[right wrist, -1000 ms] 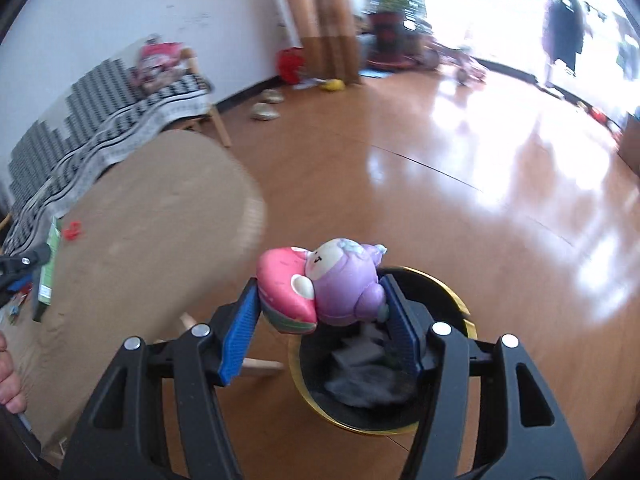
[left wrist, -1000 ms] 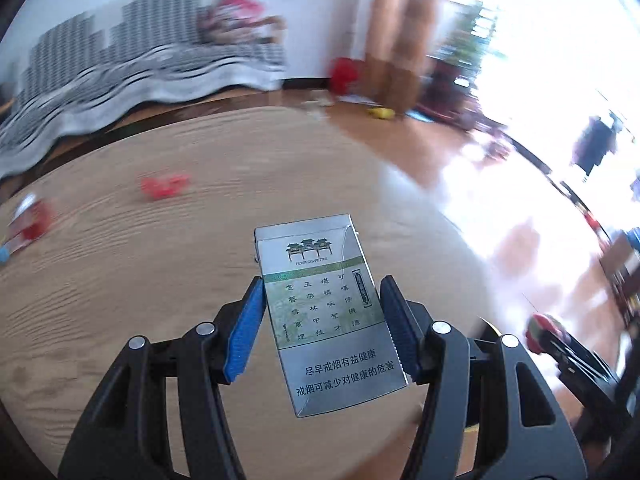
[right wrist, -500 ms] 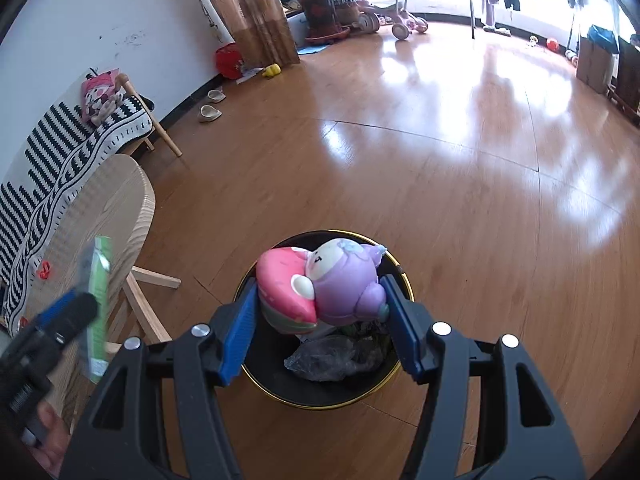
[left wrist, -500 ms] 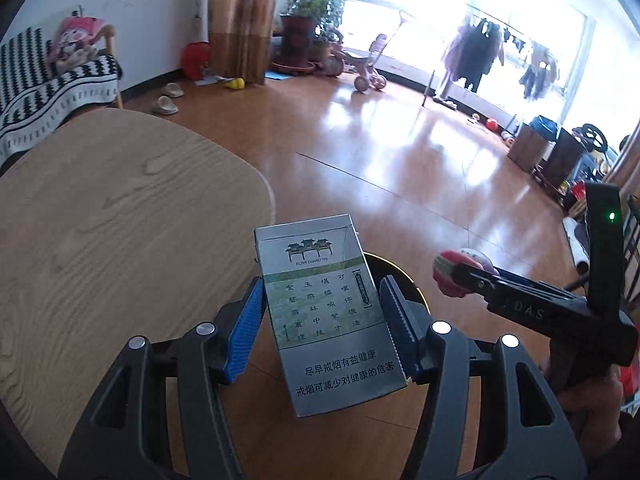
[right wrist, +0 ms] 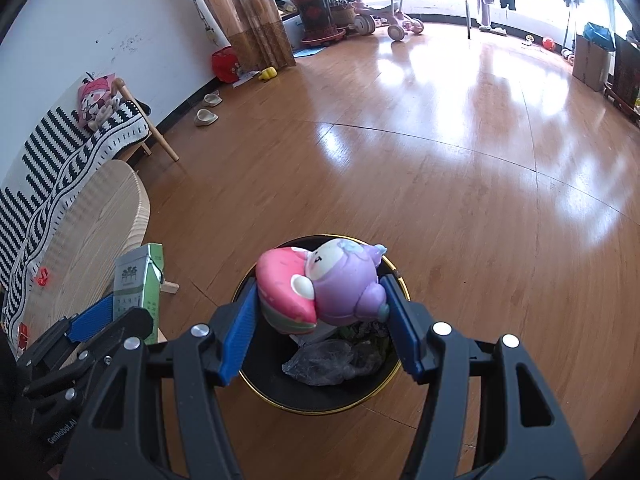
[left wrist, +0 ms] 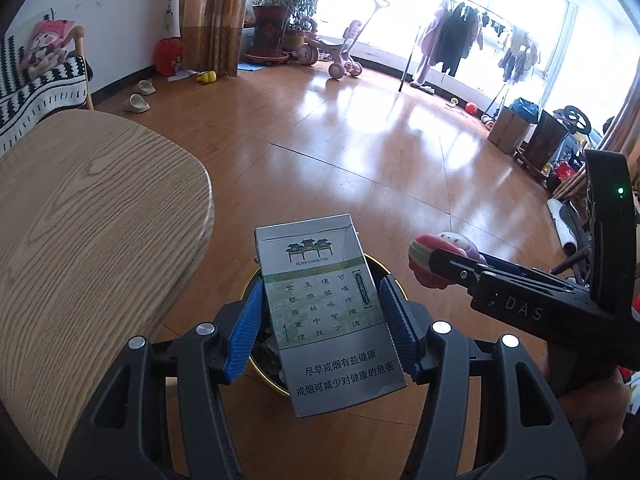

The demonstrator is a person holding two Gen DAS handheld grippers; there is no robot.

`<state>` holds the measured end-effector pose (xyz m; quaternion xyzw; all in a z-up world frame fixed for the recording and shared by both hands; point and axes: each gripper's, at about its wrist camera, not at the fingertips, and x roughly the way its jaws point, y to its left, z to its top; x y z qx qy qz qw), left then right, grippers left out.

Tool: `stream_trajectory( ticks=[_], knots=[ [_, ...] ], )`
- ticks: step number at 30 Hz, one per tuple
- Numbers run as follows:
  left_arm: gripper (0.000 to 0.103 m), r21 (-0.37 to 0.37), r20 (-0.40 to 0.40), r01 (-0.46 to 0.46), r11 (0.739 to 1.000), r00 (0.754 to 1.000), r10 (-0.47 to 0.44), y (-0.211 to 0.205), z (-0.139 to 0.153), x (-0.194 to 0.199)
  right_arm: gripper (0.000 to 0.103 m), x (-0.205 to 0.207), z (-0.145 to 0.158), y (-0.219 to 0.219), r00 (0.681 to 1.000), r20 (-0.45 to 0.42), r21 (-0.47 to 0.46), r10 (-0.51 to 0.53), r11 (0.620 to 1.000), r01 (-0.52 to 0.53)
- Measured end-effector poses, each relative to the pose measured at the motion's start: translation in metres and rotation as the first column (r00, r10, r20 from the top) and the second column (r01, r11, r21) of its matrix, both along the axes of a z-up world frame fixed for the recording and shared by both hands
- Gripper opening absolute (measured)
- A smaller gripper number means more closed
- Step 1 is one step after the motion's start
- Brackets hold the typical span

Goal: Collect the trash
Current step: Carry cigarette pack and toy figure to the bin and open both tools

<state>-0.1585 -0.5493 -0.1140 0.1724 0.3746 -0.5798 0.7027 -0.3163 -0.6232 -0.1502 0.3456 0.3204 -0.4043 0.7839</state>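
Observation:
My left gripper (left wrist: 320, 332) is shut on a silver and green cigarette pack (left wrist: 328, 312) and holds it above the black, gold-rimmed trash bin (left wrist: 256, 364), just past the table edge. My right gripper (right wrist: 320, 320) is shut on a pink and purple toy figure (right wrist: 320, 284) and holds it over the same bin (right wrist: 360, 396), which holds crumpled plastic (right wrist: 324, 364). The toy also shows in the left wrist view (left wrist: 436, 256), and the pack in the right wrist view (right wrist: 138, 284).
A round wooden table (left wrist: 80, 240) stands to the left of the bin, with small red scraps (right wrist: 42, 276) on it. A striped sofa (right wrist: 60, 152) is behind. Wooden floor (right wrist: 440, 160) spreads ahead, with slippers (left wrist: 138, 102), plants and tricycles far off.
My left gripper swung with the pack from over the table to above the bin. My right gripper with the toy rose to look down into the bin from higher up.

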Motion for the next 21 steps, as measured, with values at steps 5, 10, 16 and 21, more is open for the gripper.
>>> stream_trajectory(
  ticks=[5,10,16,21],
  knots=[
    [0.069,-0.018,0.024,0.008,1.000,1.000,-0.007,-0.002,0.002,0.000,0.061,-0.004,0.000,0.002,1.000,-0.003,0.001,-0.027,1.000,0.027],
    [0.074,-0.029,0.027,-0.005,1.000,1.000,0.005,0.004,0.007,0.006,0.062,-0.002,-0.002,0.002,1.000,-0.004,0.007,-0.018,1.000,0.018],
    [0.077,-0.043,0.027,-0.018,0.999,0.999,0.019,0.013,0.015,0.013,0.064,0.008,-0.004,0.004,0.999,-0.023,0.001,0.029,1.000,-0.029],
    [0.078,-0.055,0.034,-0.042,0.998,0.998,0.044,0.022,0.024,0.017,0.070,0.013,-0.006,0.004,0.999,-0.027,0.011,0.046,0.999,-0.046]
  ],
)
